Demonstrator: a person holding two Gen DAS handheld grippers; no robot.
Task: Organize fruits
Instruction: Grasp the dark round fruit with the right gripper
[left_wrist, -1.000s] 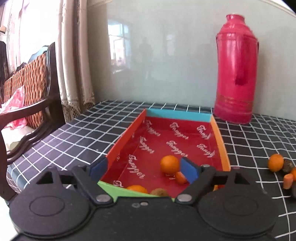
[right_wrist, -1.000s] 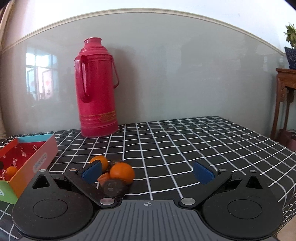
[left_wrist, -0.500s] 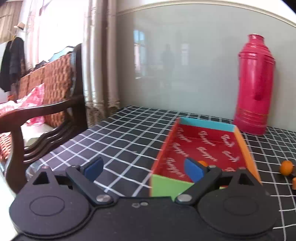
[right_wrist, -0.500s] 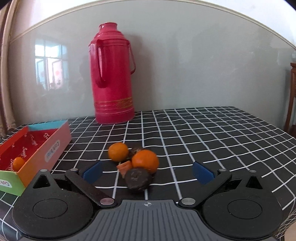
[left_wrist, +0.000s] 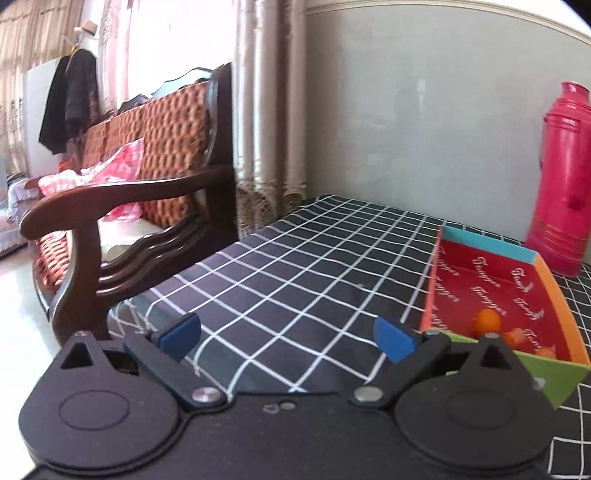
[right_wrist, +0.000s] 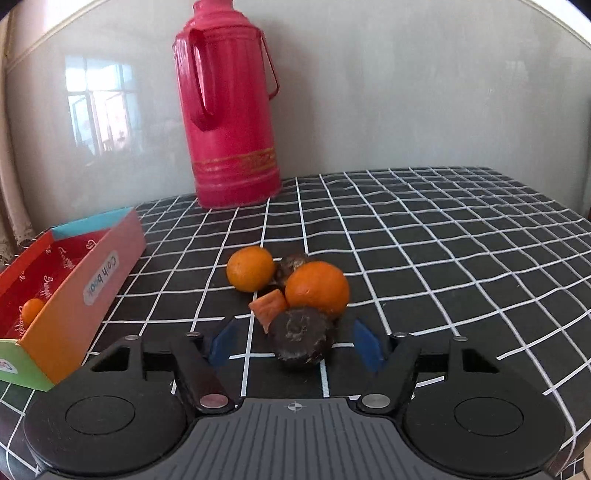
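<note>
Since a second ago the left gripper (left_wrist: 286, 338) has swung off the box to bare checked cloth, while the right gripper (right_wrist: 293, 343) has closed in on the fruit pile. Both sets of jaws are spread and grip nothing; the right gripper's blue pads flank a dark, rough-skinned round fruit (right_wrist: 300, 339) on the desk (right_wrist: 424, 258). Just behind it lie a wedge-shaped orange piece (right_wrist: 269, 307) and a smooth, dimpled orange (right_wrist: 317, 288), touching; a smaller orange (right_wrist: 251, 268) and a brown wrinkled fruit (right_wrist: 291, 263) sit farther back. To the left stands the cardboard box (right_wrist: 74, 295), glossy red inside with script lettering, holding a small orange (left_wrist: 487, 321) near its green front wall. Beyond, a tall pink thermos (right_wrist: 231, 103) stands by the wall, and a carved dark wooden chair (left_wrist: 122, 206) with woven backing sits past the desk's left edge.
</note>
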